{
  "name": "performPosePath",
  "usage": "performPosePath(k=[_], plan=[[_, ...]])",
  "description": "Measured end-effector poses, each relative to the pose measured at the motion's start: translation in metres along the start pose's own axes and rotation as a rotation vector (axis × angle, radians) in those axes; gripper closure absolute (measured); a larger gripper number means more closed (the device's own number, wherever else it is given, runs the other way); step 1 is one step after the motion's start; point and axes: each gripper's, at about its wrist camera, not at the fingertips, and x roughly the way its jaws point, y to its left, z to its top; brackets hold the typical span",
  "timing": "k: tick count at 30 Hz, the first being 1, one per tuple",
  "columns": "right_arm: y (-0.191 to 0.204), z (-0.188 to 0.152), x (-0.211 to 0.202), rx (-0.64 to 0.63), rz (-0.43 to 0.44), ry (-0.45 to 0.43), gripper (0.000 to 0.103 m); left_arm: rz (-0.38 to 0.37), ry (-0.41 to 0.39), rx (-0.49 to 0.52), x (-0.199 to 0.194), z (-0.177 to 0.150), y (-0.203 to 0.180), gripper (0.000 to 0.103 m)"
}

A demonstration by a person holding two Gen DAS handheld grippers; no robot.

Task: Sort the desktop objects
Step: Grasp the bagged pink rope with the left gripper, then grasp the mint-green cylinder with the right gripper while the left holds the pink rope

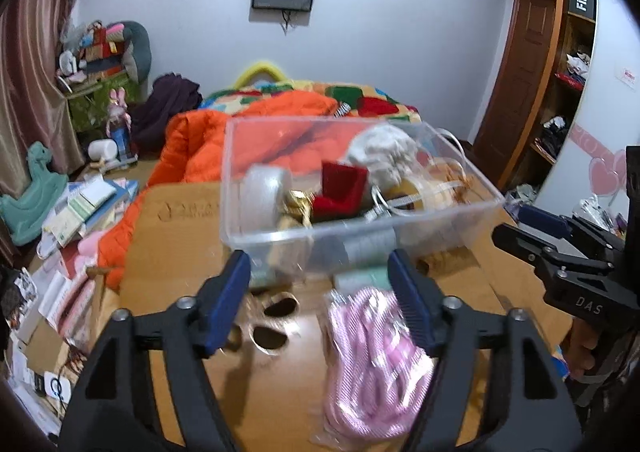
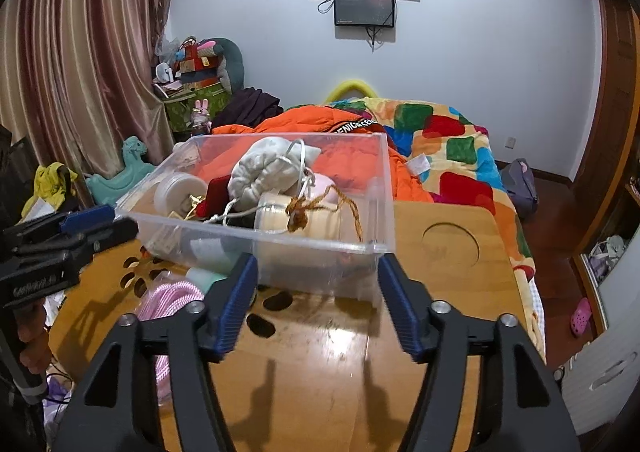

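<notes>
left gripper (image 1: 320,292): jaws apart, empty, over pink cord bundle (image 1: 372,352) on wooden table (image 2: 320,372) | right gripper (image 2: 316,300): jaws apart, empty | beyond: clear plastic bin (image 2: 320,248) holding red box (image 1: 340,191), white cloth pouch (image 2: 268,171), tape roll (image 1: 264,191)

Bin (image 1: 280,236) behind cord bundle (image 1: 372,356)

Left claw (image 1: 320,300), jaws apart and holding nothing, above a wooden surface (image 1: 280,392). Ahead, a clear plastic bin (image 1: 460,219) holds a red box (image 1: 340,191) and tape roll (image 1: 262,195). A pink cord bundle (image 1: 372,364) lies near. Right claw (image 1: 516,228) at right edge.
</notes>
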Motion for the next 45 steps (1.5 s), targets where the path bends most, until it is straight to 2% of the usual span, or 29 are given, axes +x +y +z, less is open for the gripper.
performPosePath(k=[7,9,13,21,24,28,29,31,32,33,39,45], plan=[[0.007,-0.016,-0.006,-0.059,-0.015,0.008,0.031,0.004,0.034,0.031,0.001,-0.023,-0.021,0.016],[0.004,-0.017,-0.009,-0.054,-0.018,0.002,0.024,-0.023,0.046,0.037,0.002,-0.029,-0.026,0.011],[-0.002,-0.018,-0.012,-0.029,-0.013,0.001,0.022,-0.047,0.086,0.058,0.008,-0.039,-0.036,0.01],[-0.01,-0.021,-0.013,0.0,-0.006,0.011,0.022,-0.002,0.167,0.07,0.036,-0.049,-0.049,0.01],[-0.01,-0.022,-0.013,0.003,-0.007,0.01,0.022,0.032,0.178,0.043,0.043,-0.049,-0.049,0.01],[-0.011,-0.023,-0.011,0.018,0.007,0.018,0.022,0.035,0.17,0.014,0.046,-0.049,-0.05,0.01],[-0.012,-0.023,-0.01,0.023,0.012,0.022,0.022,0.04,0.165,0.019,0.047,-0.05,-0.051,0.011],[-0.012,-0.024,-0.008,0.026,0.015,0.031,0.022,0.073,0.149,0.05,0.047,-0.052,-0.057,0.021],[-0.011,-0.024,-0.007,0.024,0.013,0.034,0.022,0.089,0.14,0.066,0.047,-0.053,-0.06,0.032],[-0.01,-0.025,-0.005,0.02,0.011,0.036,0.022,0.094,0.128,0.079,0.046,-0.055,-0.063,0.038],[-0.003,-0.027,0.001,0.005,0.008,0.052,0.022,0.056,0.087,0.034,0.034,-0.061,-0.047,0.046],[0.015,-0.029,0.017,-0.017,0.045,0.101,0.022,0.05,0.047,-0.037,0.016,-0.063,-0.015,0.047]])
